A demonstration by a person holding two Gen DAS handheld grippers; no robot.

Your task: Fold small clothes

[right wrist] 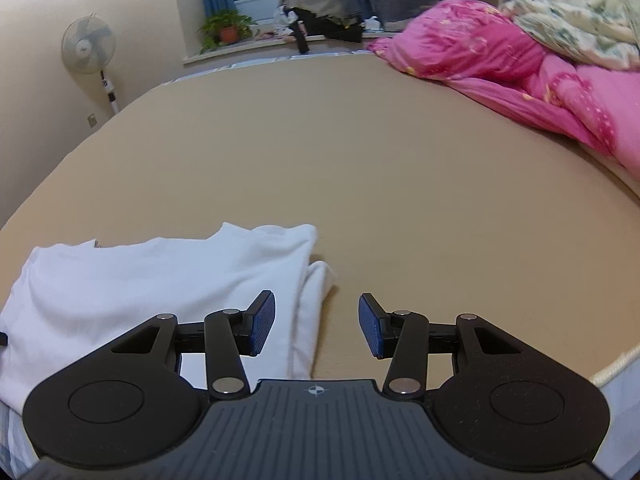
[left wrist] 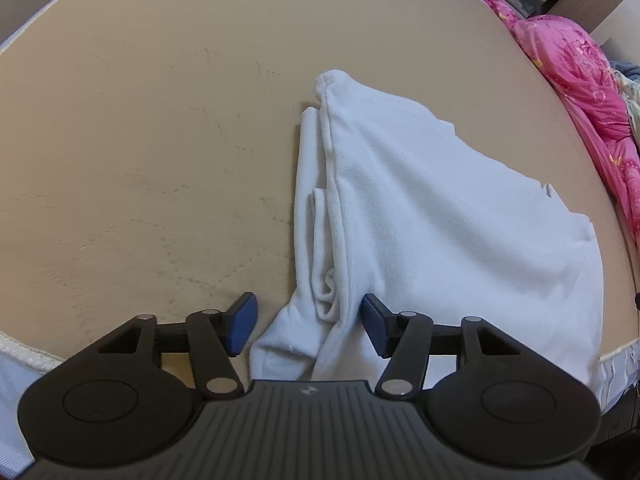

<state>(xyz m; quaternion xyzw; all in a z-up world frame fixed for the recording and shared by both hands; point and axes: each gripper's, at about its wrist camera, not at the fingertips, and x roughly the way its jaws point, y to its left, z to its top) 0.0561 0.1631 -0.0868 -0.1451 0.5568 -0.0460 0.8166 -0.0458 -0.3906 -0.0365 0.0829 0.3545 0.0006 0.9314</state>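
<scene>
On the tan bed sheet, near its front edge, lies the white garment, partly folded w/ a rolled strip along its 9 o'clock side in the left wrist view. Left gripper hangs over the garment's near end, jaws apart, cloth betw them but the blue pads not pressing it – released. Right gripper also released, jaws apart, nothing gripped; garment sits at 9–10 o'clock of it, its edge running just under the left pad. Pink quilt bunched at 1–2 o'clock in right wrist view, well apart from garment. Fan at 10 o'clock by the wall, potted plant on the sill at 11
</scene>
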